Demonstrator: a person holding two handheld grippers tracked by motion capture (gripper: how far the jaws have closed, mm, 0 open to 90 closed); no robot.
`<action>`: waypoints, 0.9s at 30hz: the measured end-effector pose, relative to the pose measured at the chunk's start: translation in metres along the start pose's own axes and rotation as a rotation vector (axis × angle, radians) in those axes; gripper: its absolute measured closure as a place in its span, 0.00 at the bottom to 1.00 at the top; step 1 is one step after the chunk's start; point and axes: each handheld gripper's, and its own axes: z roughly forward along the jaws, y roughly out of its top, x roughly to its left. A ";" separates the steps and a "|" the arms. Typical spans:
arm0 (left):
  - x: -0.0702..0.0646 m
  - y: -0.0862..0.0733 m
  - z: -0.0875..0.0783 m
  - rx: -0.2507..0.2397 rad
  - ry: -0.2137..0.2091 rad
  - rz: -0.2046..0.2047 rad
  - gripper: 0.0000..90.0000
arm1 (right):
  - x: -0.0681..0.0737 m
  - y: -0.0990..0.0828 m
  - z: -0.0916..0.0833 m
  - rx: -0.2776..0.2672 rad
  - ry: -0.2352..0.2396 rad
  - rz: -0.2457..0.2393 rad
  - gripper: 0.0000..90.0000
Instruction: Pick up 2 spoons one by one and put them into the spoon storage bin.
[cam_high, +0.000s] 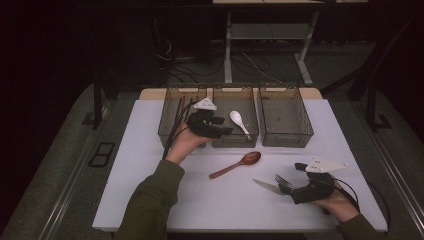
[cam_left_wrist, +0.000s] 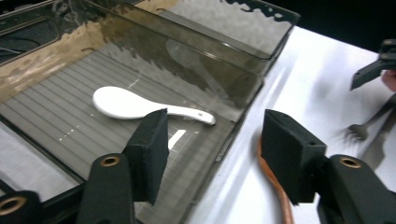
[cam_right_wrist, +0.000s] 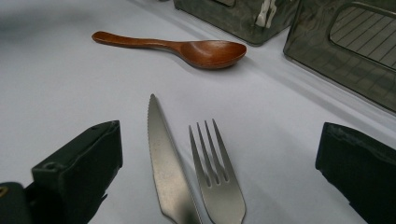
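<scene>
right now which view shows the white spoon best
The left gripper view: the white spoon lies whole and close on the middle bin's ribbed floor. The high view shows it small; the right gripper view catches a white sliver.

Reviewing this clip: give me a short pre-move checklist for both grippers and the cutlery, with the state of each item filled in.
1. White spoon lies flat in the middle bin, free of the jaws: ok.
2. Left gripper open, nothing between its jaws: ok.
3. Right gripper open, jaws either side of the knife and fork: ok.
4. Only one piece lined up for the right gripper: not ok, knife and fork lie side by side between the jaws.
5. Wooden spoon on the table, apart from both grippers: ok.
6. Right bin has room for cutlery: ok.
</scene>
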 end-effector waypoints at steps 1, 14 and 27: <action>-0.002 0.000 -0.001 0.003 -0.005 0.000 0.43 | 0.000 0.000 0.000 0.000 -0.001 0.001 0.01; -0.036 -0.016 -0.007 0.017 -0.022 0.020 0.35 | 0.001 0.000 0.000 0.001 0.000 0.001 0.01; -0.058 -0.035 0.007 0.020 -0.032 0.008 0.33 | 0.001 0.000 0.000 0.003 0.001 0.005 0.01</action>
